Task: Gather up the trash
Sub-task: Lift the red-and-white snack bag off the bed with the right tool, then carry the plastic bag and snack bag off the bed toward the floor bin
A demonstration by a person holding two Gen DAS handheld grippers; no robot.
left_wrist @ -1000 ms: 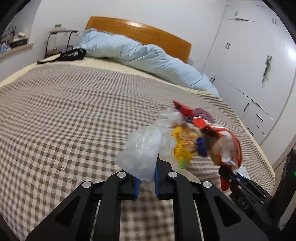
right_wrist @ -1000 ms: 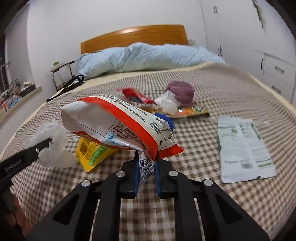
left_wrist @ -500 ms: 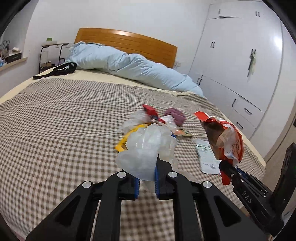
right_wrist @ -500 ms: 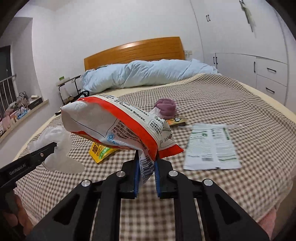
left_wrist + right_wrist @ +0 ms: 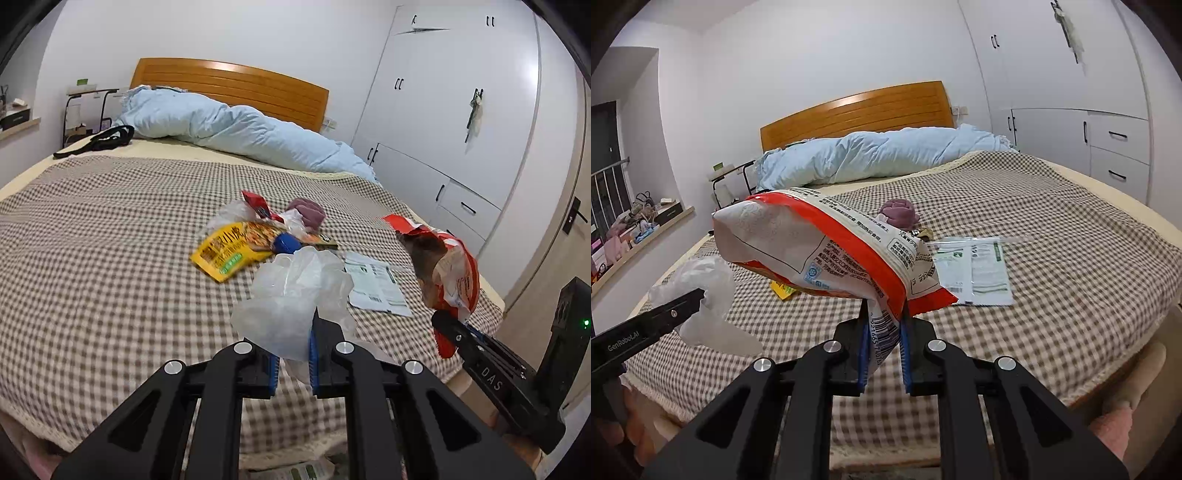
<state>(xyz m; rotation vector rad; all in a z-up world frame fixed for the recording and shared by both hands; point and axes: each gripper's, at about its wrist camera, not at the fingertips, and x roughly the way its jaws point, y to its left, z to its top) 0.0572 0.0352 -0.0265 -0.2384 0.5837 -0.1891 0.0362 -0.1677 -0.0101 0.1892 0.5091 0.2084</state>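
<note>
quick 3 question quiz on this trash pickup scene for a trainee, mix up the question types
1. True or false: the left gripper is shut on a clear plastic bag.
2. What does the right gripper hold? A) yellow packet B) red and white snack bag C) purple cloth
3. Fill in: the flat white and green wrapper lies on the ____ bedspread.

Key: 1 true. 2 B, the red and white snack bag. 3 checked.

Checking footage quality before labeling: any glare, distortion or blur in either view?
Left wrist view: glare streaks the headboard and wardrobe; fisheye bends the wardrobe edges. Right wrist view: dark vignette corners; the snack bag is sharp, its print legible.
</note>
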